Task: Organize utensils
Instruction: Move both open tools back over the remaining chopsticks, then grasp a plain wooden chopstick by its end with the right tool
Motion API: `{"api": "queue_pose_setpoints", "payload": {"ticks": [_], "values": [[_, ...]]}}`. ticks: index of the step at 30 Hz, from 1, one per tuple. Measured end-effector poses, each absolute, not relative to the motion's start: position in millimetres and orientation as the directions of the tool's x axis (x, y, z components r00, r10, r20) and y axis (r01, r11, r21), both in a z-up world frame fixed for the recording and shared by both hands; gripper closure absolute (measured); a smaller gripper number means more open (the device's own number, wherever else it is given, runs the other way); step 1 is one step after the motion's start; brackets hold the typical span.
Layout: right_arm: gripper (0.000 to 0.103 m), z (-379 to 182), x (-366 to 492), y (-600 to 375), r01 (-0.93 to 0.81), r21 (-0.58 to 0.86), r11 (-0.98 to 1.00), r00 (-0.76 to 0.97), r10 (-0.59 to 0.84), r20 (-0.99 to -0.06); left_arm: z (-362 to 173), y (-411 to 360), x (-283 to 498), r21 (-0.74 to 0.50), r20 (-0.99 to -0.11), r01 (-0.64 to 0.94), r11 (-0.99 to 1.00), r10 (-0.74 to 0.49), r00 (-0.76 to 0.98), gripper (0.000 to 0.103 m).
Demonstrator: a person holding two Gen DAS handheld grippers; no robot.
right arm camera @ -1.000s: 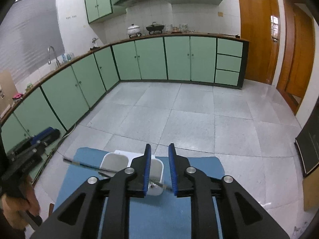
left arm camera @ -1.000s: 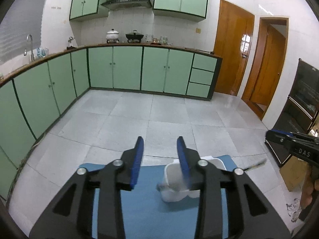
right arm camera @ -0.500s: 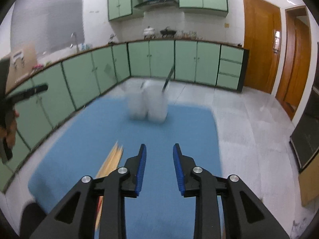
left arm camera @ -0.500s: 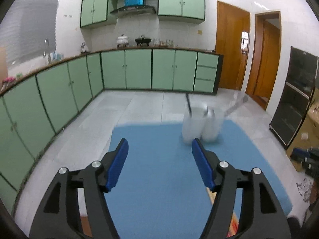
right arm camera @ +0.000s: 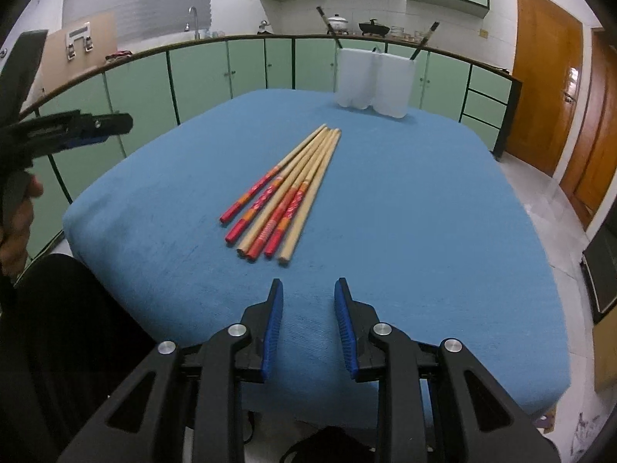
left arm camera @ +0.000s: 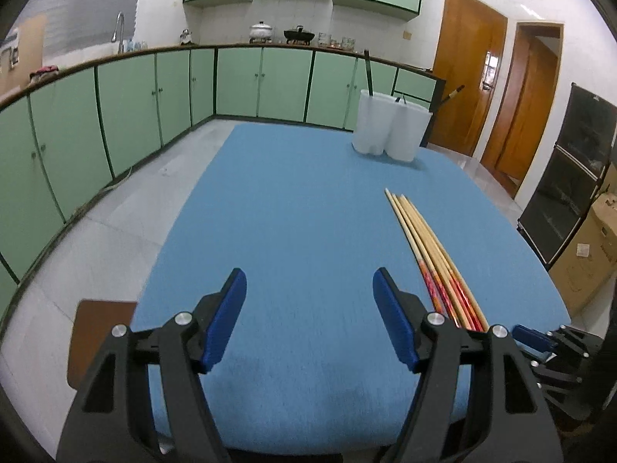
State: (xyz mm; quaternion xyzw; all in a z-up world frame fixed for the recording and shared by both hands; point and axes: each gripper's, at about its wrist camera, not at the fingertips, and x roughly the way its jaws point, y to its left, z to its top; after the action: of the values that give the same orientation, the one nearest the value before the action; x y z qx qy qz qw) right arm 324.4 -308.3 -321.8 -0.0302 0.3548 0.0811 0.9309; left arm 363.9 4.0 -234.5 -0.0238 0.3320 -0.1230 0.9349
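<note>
Both grippers have pulled back from the white holder (right arm camera: pixel 373 81), now upper centre, leaving the left gripper (left arm camera: pixel 309 308) wide and empty, the right gripper (right arm camera: pixel 308 318) narrow and empty, with the chopsticks (right arm camera: pixel 283 198) mid-frame likely next.

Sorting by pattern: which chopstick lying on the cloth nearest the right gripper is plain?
The rightmost chopstick of the bundle: bare wood to its near end, unlike the red-patterned ones beside it.
</note>
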Motion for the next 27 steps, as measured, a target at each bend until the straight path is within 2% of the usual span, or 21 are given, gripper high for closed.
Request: {"api": "queue_pose_setpoints", "payload": {"ticks": [14, 18, 27], "values": [[0.076, -327, 344, -303, -0.179, -0.008, 0.984, 0.765, 0.134, -0.629, -258, -8, 364, -0.134, -0.65, 0.273, 0.953, -0.292, 0.702, 0.036], [0.094, -328, 347, -309, -0.161, -0.013, 0.987, 0.767, 0.117, -0.631, -267, -28, 362, -0.13, -0.663, 0.317, 0.939, -0.32, 0.677, 0.036], [0.096, -328, 349, -365, -0.012, 0.011, 1.0, 0.773, 0.016, -0.634, -289, -77, 361, -0.099, -0.694, 0.394, 0.914, -0.347, 0.631, 0.036]]}}
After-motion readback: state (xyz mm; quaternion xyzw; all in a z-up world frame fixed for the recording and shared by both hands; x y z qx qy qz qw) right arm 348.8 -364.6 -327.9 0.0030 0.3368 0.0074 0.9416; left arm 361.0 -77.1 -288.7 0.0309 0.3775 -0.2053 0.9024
